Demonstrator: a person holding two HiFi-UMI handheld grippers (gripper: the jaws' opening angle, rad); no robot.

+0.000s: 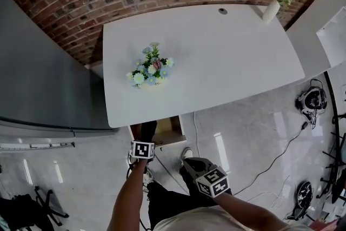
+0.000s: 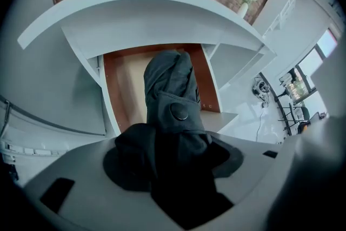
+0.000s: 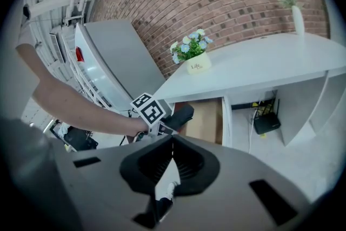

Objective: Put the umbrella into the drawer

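– Left gripper (image 1: 145, 137) is clamped on the near end of the folded umbrella (image 2: 170, 94); its far end points at the open drawer (image 2: 127, 86) under the table (image 1: 216, 51).
– Light, we reckon, with slick soft cloth over a stiff core, so we would grip it round the strapped part.
– Right gripper (image 3: 172, 144) is pressed together, empty. We mind the table's near edge above and the drawer's side walls; the tip may be over the rim, though we cannot be sure.
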